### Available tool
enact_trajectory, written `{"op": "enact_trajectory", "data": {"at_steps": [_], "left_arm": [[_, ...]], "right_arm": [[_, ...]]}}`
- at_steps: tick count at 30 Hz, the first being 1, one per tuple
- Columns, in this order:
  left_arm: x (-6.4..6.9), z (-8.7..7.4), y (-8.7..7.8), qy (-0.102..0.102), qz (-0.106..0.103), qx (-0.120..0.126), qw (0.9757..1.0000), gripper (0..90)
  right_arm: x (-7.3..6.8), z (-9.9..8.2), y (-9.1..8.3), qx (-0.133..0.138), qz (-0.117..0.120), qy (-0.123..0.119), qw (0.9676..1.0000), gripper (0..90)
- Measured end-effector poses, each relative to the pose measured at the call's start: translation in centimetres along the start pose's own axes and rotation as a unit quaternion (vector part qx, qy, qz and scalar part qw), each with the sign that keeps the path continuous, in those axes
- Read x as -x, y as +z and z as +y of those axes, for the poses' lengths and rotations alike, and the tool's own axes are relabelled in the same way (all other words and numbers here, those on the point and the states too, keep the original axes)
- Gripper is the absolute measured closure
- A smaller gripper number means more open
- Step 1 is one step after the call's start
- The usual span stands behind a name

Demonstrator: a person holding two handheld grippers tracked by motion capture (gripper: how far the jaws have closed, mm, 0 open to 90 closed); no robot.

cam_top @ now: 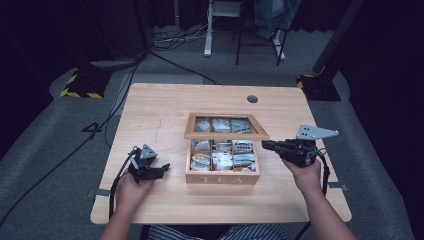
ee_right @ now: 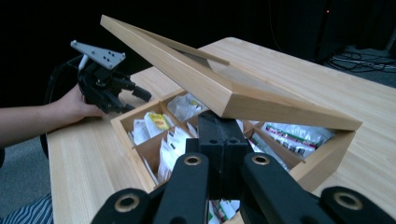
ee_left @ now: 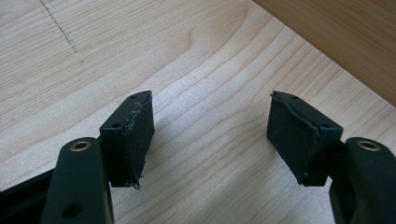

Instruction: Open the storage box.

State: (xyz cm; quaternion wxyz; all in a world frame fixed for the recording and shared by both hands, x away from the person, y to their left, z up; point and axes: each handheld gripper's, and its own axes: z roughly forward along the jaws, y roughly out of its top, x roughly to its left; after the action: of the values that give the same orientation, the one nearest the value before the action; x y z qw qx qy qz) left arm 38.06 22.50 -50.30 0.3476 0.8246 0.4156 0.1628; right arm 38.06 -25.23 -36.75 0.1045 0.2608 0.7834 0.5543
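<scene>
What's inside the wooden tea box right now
The tea box is divided into compartments holding paper tea packets. Its half-raised lid covers the back row, seen only through the window. The right gripper, jaws shut, is under the lid's edge.

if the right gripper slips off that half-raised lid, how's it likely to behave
The lid is a stiff wooden frame, so it would probably drop shut as one piece. Its window pane may be fragile. The shut right gripper props it from beneath, so it could slide off.

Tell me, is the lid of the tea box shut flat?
No, the lid is tilted up, propped on the shut right gripper above the tea box, bags showing.
</scene>
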Motion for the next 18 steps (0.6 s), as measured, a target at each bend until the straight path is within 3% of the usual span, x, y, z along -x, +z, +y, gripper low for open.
{"op": "enact_trajectory", "data": {"at_steps": [18], "left_arm": [[0.0, 0.0, 0.1, -0.016, 0.011, 0.002, 0.9998, 32.0]], "right_arm": [[1.7, 3.7, 1.2, 0.02, -0.011, -0.012, 0.9997, 90.0]]}}
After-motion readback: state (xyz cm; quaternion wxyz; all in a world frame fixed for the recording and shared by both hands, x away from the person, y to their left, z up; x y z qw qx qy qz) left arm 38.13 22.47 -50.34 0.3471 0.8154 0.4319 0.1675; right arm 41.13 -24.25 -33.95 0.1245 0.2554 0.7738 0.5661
